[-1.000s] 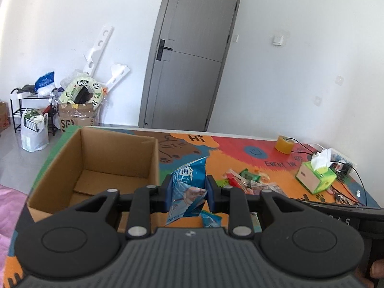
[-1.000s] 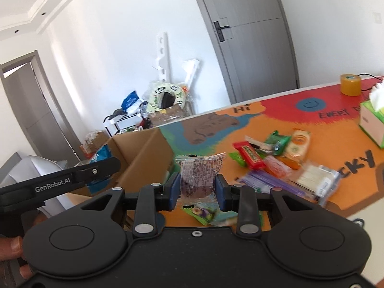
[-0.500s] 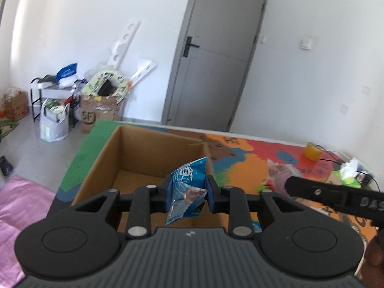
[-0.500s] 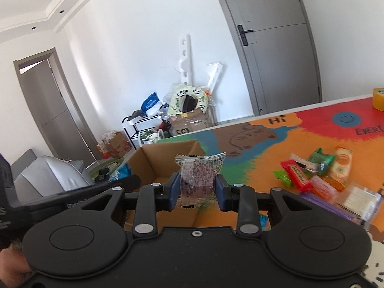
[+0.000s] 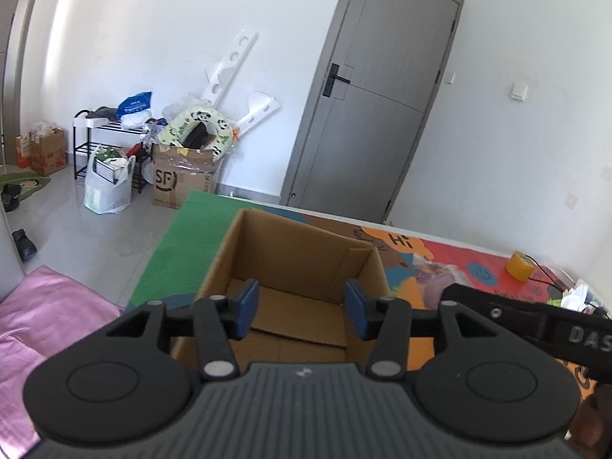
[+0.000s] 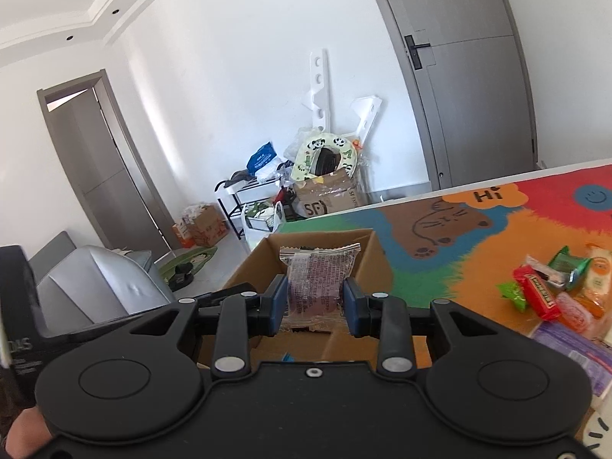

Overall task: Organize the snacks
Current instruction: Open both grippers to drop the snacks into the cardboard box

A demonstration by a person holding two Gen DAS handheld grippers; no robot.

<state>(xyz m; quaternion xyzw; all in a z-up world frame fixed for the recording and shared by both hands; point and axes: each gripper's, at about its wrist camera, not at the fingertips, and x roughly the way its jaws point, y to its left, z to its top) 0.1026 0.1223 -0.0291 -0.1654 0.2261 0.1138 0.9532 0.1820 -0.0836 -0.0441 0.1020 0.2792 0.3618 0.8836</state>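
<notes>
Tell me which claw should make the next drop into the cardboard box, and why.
Right. The right claw is shut on a clear snack packet, poised above the open cardboard box. The left claw, also over the box, is opening with nothing between its jaws.

Both grippers are black, with blue-padded fingers (image 5: 248, 308), silver screws behind them, round discs further back, and a ribbed grey housing.

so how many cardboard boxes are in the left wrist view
3: the open box on the table under the left tongs, the SF box by the door wall, a small box far left. Others may be hidden.
</notes>
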